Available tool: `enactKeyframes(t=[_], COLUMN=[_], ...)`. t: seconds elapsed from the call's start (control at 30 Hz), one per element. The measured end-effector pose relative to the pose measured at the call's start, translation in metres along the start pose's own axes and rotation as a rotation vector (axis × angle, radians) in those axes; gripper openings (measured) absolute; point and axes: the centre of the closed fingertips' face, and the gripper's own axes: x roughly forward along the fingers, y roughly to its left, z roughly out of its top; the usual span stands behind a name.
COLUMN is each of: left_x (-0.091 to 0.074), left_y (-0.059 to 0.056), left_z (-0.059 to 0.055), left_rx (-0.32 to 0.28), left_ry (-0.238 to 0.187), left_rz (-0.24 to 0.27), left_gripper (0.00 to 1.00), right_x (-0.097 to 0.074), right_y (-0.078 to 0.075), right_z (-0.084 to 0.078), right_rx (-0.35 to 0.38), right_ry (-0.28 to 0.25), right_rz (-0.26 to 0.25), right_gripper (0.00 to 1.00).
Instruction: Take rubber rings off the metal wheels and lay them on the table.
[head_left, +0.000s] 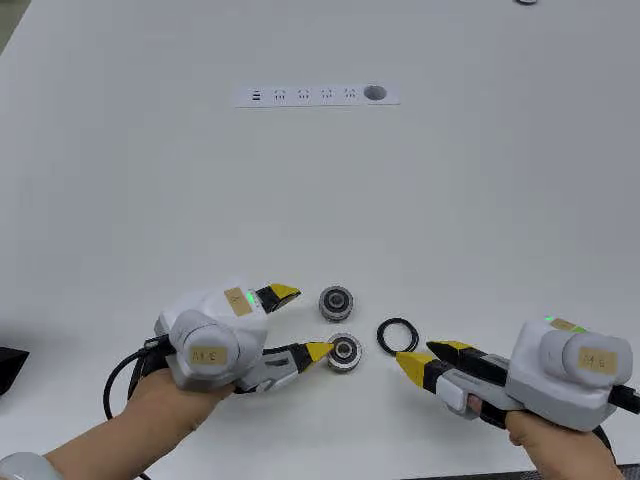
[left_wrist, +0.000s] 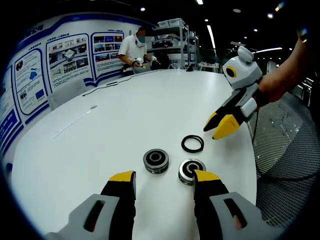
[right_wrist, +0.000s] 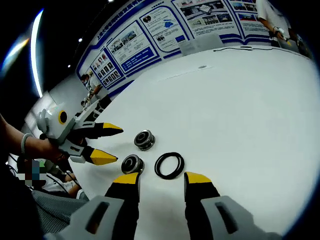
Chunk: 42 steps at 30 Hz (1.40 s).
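Two metal wheels lie on the white table. The farther wheel has a dark rim. The nearer wheel shows a bright metal rim. A loose black rubber ring lies flat just right of them. My left gripper is open, one tip right beside the nearer wheel, the wheels just ahead of its jaws. My right gripper is open and holds nothing, its tips just short of the ring.
A flush socket strip sits in the table far ahead. A black object lies at the left edge, and a cable trails from the left gripper. The table's front edge runs close under my hands. A person stands beyond the table.
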Motion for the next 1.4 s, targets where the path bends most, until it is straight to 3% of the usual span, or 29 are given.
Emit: enactKeyframes(t=[0.13, 0.4, 0.67, 0.83, 1.17, 1.4], left_x=[-0.006, -0.021, -0.035, -0.045, -0.059, -0.065], left_y=[-0.002, -0.01, -0.016, -0.02, -0.034, -0.038], left_z=[-0.005, -0.006, -0.009, -0.011, -0.02, -0.025], left_rx=[-0.009, -0.044, -0.079, -0.132, -0.156, -0.173], left_ry=[0.005, -0.008, -0.022, -0.043, -0.038, -0.053], left_rz=[0.007, 0.021, 0.036, 0.049, 0.057, 0.077], left_gripper=[0.48, 0.52, 0.58, 0.66, 0.78, 0.89], right_x=[0.0, -0.002, -0.008, -0.015, -0.026, -0.032], right_y=[0.002, 0.009, 0.017, 0.023, 0.022, 0.025], right_z=[-0.003, -0.013, -0.014, -0.013, -0.034, -0.033], right_rx=[-0.028, -0.191, -0.317, -0.423, -0.473, -0.501], right_ry=[0.013, 0.065, 0.073, 0.049, 0.088, 0.038], right_rz=[0.003, 0.0, 0.008, 0.014, 0.01, 0.003], right_gripper=[0.42, 0.53, 0.61, 0.68, 0.79, 0.9])
